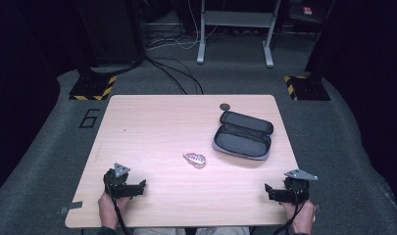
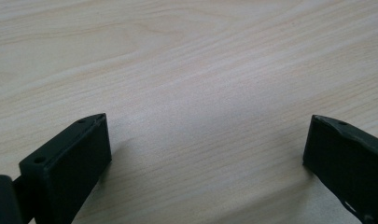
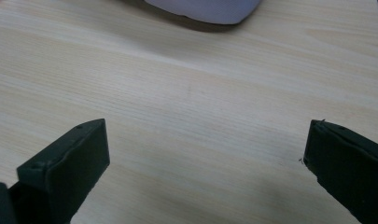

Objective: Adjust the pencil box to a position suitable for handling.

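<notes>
We see a small pinkish, shiny object [image 1: 194, 159] lying near the middle of the table [image 1: 152, 122]; what it is we cannot tell. Just beside it, toward the far right, a grey zip case [image 1: 242, 135] lies flat and unzipped, its two halves folded apart; both dark insides look bare, with nothing visible in them. A small dark round thing [image 1: 225, 106] sits just beyond the case, near the far edge. Our left gripper [image 1: 136, 185] rests at the near left corner, jaws spread wide over bare wood. Our right gripper [image 1: 269, 191] sits at the near right, jaws likewise spread wide, gripping nothing, with the case's pale edge [image 3: 205, 9] ahead of it.
</notes>
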The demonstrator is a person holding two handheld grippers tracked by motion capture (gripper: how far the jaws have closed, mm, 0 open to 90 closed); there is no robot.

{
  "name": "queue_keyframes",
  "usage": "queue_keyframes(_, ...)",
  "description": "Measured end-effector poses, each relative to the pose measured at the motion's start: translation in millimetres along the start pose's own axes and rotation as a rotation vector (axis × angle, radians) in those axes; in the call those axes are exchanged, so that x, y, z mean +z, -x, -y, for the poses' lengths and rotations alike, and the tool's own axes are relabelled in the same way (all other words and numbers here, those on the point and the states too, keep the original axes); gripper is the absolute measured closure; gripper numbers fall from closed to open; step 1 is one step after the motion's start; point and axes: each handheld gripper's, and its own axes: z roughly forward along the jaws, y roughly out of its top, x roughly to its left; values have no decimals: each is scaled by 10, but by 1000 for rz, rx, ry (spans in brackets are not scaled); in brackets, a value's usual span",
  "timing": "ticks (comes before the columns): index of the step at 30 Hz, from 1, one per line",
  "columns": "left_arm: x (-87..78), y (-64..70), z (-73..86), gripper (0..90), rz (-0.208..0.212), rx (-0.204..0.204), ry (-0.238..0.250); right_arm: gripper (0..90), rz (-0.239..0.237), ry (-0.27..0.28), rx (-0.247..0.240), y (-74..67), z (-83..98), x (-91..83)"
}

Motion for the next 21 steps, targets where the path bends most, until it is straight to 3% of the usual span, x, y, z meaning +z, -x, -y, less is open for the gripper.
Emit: queue_keyframes(21, 1, 1, 1, 7, -2, 0, 2, 0, -119, 22, -92, -488, -344, 32)
